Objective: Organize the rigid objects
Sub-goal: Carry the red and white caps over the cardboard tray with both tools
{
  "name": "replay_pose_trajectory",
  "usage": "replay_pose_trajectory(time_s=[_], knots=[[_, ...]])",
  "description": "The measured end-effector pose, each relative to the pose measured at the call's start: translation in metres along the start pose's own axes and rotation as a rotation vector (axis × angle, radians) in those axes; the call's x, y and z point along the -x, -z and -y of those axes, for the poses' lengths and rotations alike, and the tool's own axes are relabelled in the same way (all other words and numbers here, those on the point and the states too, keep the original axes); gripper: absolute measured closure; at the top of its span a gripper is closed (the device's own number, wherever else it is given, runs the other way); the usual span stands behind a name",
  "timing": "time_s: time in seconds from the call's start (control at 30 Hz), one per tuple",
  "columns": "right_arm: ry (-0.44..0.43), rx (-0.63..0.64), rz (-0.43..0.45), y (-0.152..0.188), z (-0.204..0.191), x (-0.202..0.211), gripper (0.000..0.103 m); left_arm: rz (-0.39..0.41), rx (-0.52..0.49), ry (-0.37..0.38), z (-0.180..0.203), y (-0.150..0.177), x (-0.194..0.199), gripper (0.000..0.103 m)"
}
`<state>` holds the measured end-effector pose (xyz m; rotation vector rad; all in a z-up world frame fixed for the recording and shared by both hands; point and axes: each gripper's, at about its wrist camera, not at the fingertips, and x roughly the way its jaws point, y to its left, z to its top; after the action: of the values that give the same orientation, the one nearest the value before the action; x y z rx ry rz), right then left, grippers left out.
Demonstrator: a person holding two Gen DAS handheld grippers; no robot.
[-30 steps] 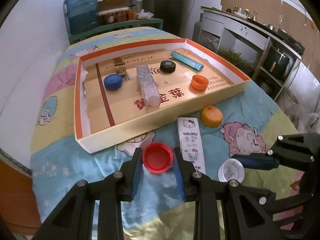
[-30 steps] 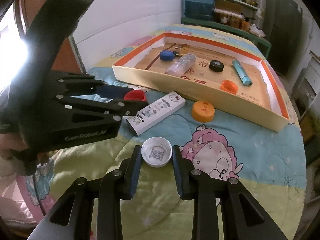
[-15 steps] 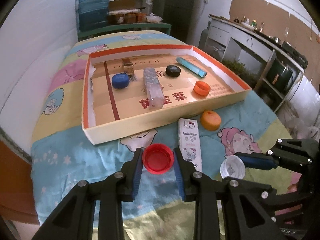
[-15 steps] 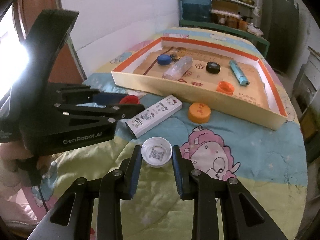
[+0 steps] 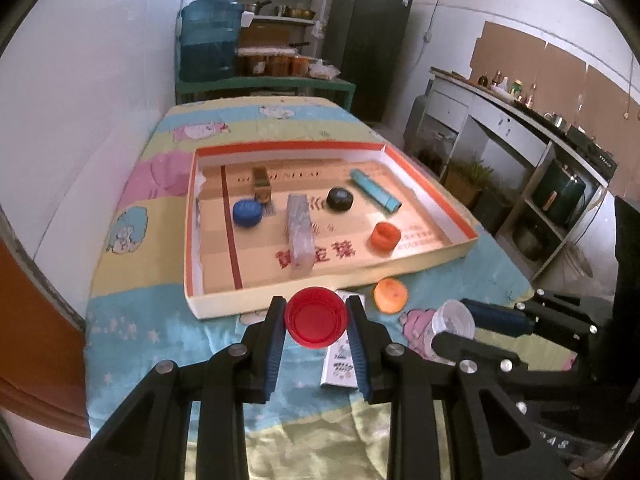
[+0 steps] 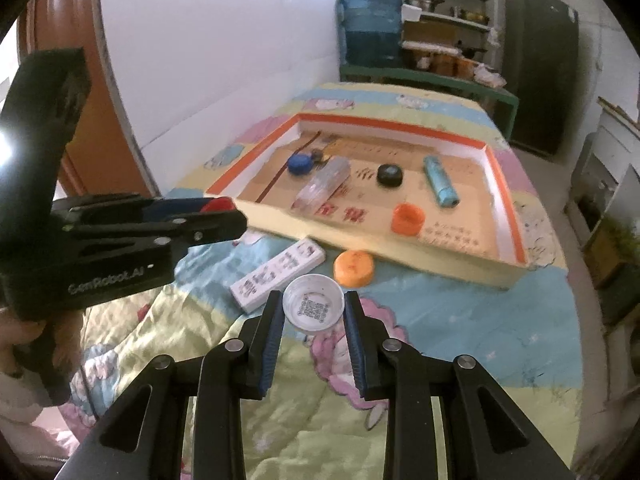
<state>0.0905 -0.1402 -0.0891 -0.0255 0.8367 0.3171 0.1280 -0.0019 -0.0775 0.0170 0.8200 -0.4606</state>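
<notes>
Both caps (image 5: 316, 317) now lifted off bedspread (image 5: 152, 320)

1. The red cap (image 5: 316, 322), open side up, is pinched between the left gripper (image 5: 316, 330) fingers, just short of the tray (image 5: 328, 284) front wall.
2. The white cap (image 6: 313, 306), a QR code inside, is clamped in the right gripper (image 6: 313, 316), seemingly lifted.
3. An orange cap (image 6: 354, 266) and a white box (image 6: 279, 276) lie before the tray.

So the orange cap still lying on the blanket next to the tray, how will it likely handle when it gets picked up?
The orange cap looks like hard moulded plastic, so probably stiff and light. It lies flat on the soft blanket, so it is unlikely to roll; on edge it might. Its low, smooth-looking rim gives tongs little to pinch, so it could slip or press into the bedding.
</notes>
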Motion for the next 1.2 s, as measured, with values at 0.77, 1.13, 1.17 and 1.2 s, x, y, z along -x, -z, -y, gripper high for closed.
replay_pose_trajectory(time_s=[0.77, 1.13, 1.17, 1.2], knots=[[0.071, 0.007, 0.094, -0.056, 0.066, 0.016, 0.073, 0.071, -0.014, 0.001, 0.020, -0.073, -0.011, 0.072], [0.082, 0.006, 0.085, -0.086, 0.102, -0.007, 0.073, 0.051, -0.035, -0.017, 0.021, -0.115, -0.049, 0.072], [0.082, 0.008, 0.081, -0.089, 0.105, -0.010, 0.073, 0.049, -0.035, -0.018, 0.021, -0.117, -0.051, 0.072], [0.084, 0.009, 0.079, -0.092, 0.108, -0.012, 0.073, 0.048, -0.033, -0.019, 0.020, -0.120, -0.055, 0.072]])
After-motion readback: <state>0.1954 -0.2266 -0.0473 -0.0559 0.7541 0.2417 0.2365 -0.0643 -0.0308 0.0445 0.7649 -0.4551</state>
